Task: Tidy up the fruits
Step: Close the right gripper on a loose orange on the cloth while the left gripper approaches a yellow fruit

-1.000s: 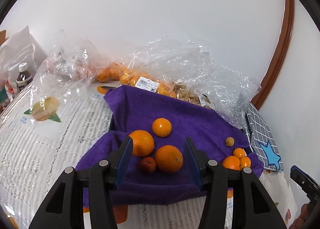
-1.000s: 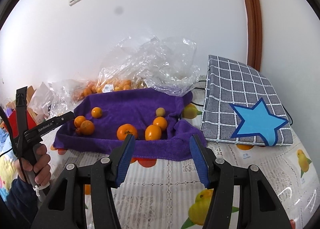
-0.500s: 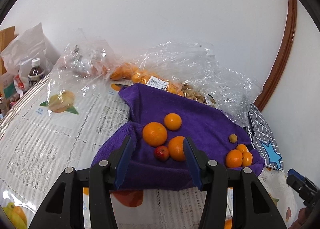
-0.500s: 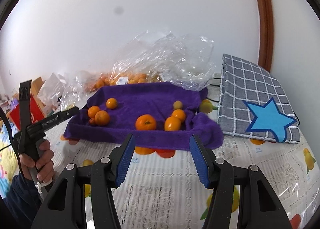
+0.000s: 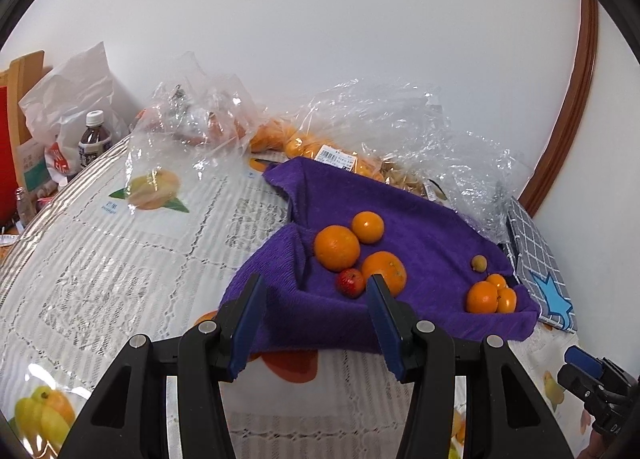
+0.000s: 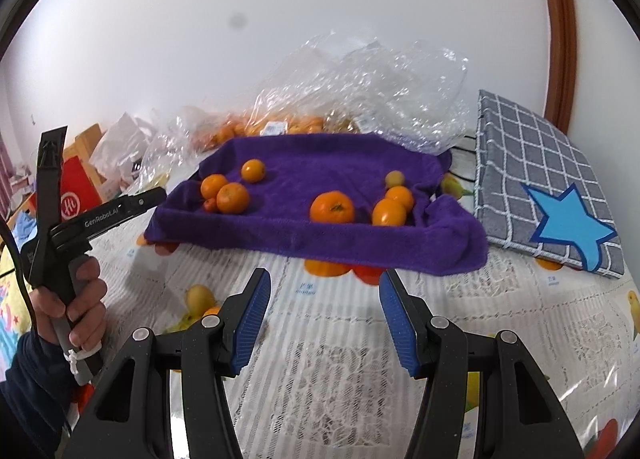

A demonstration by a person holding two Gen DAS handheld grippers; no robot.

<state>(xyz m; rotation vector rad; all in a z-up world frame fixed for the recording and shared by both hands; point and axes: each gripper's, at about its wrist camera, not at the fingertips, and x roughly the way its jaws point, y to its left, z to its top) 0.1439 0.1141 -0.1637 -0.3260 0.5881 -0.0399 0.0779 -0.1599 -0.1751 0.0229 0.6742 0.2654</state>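
Observation:
A purple towel (image 5: pixel 416 219) lies on the lace-patterned tablecloth with loose fruit on it. At its left are three oranges (image 5: pixel 337 247) and a small red fruit (image 5: pixel 350 282). At its right is a tight cluster of smaller oranges (image 5: pixel 482 297), with a small yellowish fruit (image 5: pixel 478 263) just behind. My left gripper (image 5: pixel 315 279) hangs open over the towel's near edge, just short of the red fruit, holding nothing. My right gripper (image 6: pixel 324 275) is open over bare cloth in front of the towel (image 6: pixel 320 163), short of an orange (image 6: pixel 332 207). A hand holds the left gripper (image 6: pixel 100 215).
Crumpled clear plastic bags (image 5: pixel 384 127) with more oranges lie behind the towel against the wall. A grey checked folder (image 6: pixel 536 163) with a blue star lies to the right. A bottle (image 5: pixel 94 143), a white bag (image 5: pixel 72 91) and a red box (image 6: pixel 76 195) stand at the far left.
Both grippers have backed away from the towel. In the left wrist view the oranges slid from between the fingers up to the right; in the right wrist view the towel has moved up the frame, away from the fingertips.

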